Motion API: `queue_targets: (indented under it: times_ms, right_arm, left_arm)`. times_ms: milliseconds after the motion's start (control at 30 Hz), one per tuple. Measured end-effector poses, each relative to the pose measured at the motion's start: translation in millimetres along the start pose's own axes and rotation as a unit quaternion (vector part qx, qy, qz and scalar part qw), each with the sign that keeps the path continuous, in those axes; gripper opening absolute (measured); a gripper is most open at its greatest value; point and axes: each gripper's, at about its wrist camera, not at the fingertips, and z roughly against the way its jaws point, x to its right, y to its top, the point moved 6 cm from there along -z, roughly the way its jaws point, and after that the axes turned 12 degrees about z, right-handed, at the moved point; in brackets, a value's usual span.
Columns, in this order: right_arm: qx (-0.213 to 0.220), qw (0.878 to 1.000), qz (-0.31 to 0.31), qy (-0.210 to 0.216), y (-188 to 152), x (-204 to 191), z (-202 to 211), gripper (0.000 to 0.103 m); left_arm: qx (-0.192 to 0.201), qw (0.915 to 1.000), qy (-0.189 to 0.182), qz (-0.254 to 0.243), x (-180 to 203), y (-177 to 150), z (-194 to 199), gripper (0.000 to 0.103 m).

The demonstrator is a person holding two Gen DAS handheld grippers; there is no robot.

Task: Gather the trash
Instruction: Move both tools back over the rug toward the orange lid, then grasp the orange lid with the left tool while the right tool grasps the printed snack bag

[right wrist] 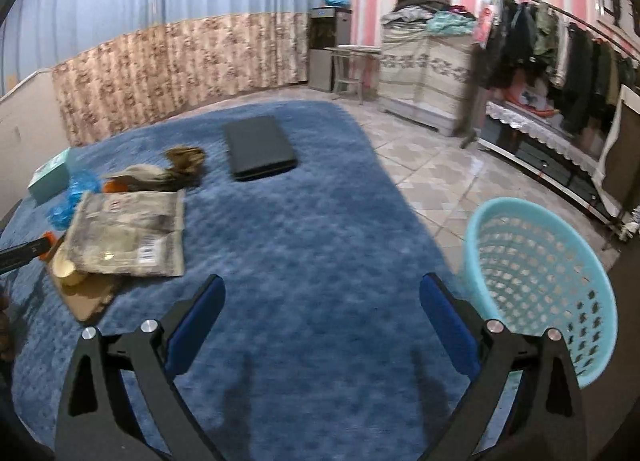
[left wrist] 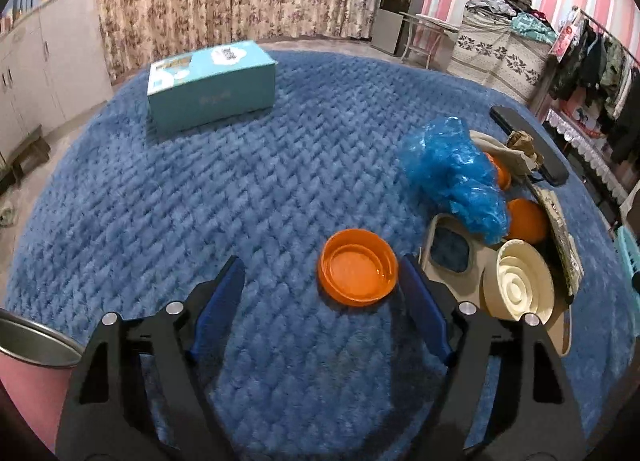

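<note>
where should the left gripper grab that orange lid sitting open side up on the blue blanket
Grip the orange lid by its raised rim, one finger inside and one outside. It lies flat and open side up, so come from above. Its left edge is likely easiest, since it faces bare blue blanket. The left gripper is already open close by.

The blue blanket (left wrist: pixel 240 197) is plush cloth with a quilted, tufted nap. The orange lid (left wrist: pixel 357 272) is smooth, slightly glossy plastic. The blue bag (left wrist: pixel 456 177) is thin, crinkled, shiny plastic film. The cream lid (left wrist: pixel 520 281) looks matt and ridged. The teal box (left wrist: pixel 212 85) is smooth printed cardboard. The basket (right wrist: pixel 536 285) is perforated matt plastic. The grey packet (right wrist: pixel 128 233) looks crumpled and dull.
</note>
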Motion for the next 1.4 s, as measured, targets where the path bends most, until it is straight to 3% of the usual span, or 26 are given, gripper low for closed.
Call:
queue_targets:
  times_ms: [167,267,367,500,867,967,1167,1267,1400]
  right_arm:
    - [0.003,1.0,0.003,0.029,6,-27,1,0.096]
    - [0.0,0.999,0.006,0.047,6,-46,-1,0.096]
    - [-0.01,0.998,0.028,0.052,3,-67,-7,0.096]
    - [-0.02,0.997,0.04,0.069,1,-87,-13,0.096]
    - [-0.031,0.992,0.102,0.073,13,-142,-32,0.096]
    - [-0.036,0.991,0.109,0.071,18,-146,-39,0.096]
    - [-0.004,0.992,0.109,0.063,45,-138,-32,0.096]
    - [-0.002,0.99,0.109,0.084,57,-136,-36,0.094]
    - [-0.002,0.986,0.126,0.109,66,-144,-38,0.075]
  left_arm:
    - [-0.002,0.9998,0.005,-0.02,4,-3,-1,0.077]
    - [-0.005,0.9998,-0.002,-0.021,7,-3,-3,0.071]
    - [-0.003,0.9999,-0.005,-0.013,4,-2,-3,0.061]
    - [0.002,0.9999,-0.01,-0.008,2,-1,0,0.039]
    - [0.009,0.9998,-0.016,-0.005,-1,-1,2,0.039]
    - [0.009,0.9998,-0.018,-0.002,-2,-1,3,0.039]
    - [0.01,0.9996,-0.026,0.0,-3,1,5,0.039]
    - [0.013,0.9996,-0.025,0.005,-7,4,8,0.039]
    - [0.018,0.9997,-0.016,-0.006,-7,5,15,0.039]
